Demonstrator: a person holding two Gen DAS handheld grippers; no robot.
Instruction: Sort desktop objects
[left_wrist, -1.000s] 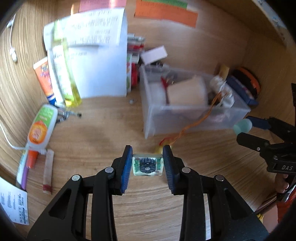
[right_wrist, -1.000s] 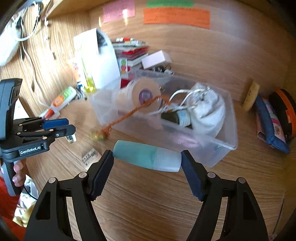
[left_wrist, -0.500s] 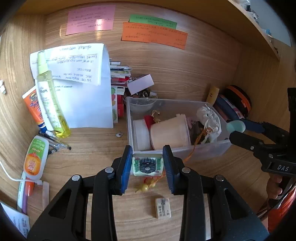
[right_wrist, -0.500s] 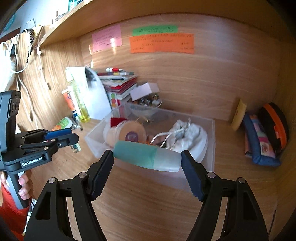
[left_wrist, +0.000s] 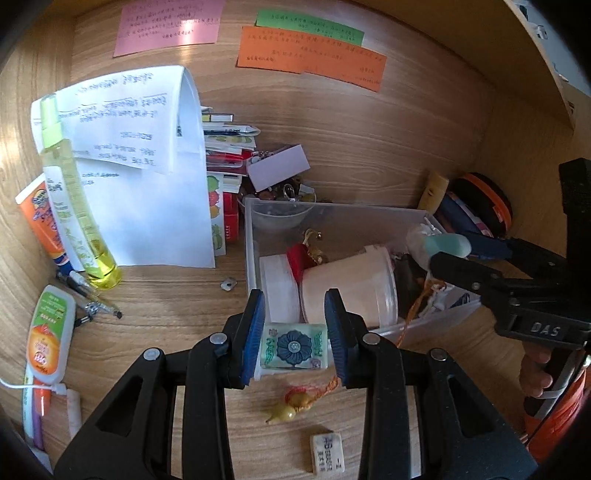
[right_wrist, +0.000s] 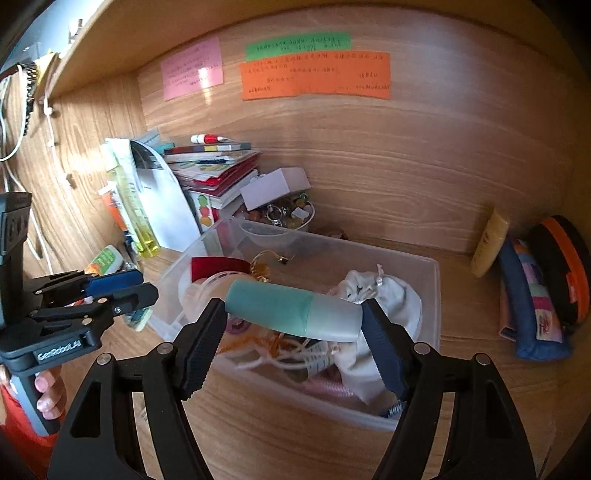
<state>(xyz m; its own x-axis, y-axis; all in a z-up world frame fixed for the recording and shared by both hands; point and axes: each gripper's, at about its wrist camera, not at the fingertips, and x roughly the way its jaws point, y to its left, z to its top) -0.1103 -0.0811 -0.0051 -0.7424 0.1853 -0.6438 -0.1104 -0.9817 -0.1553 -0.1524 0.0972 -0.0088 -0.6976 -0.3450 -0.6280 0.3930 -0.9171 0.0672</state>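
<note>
The left gripper (left_wrist: 294, 334) pinches a small tile (left_wrist: 293, 346) between its blue pads: pale green and glassy at the edges, its face printed with a dark blue round flower and green markings at either side. It hangs above the wooden desk (left_wrist: 177, 314), just at the near wall of the clear plastic box (left_wrist: 332, 216). The right gripper (right_wrist: 291, 332) clamps a tube (right_wrist: 291, 312) by its two ends, lying crosswise: a teal body on the left, a frosted, paler cap on the right. The tube is held over the box, above a white cloth pouch (right_wrist: 391, 299) and a roll of tape (left_wrist: 347, 288) lying inside. On the desk below the tile lie a small yellow gourd charm (left_wrist: 284, 410) on an orange cord (left_wrist: 410, 321) that runs up into the box, and another cream tile (left_wrist: 327, 452) with dark characters.
</note>
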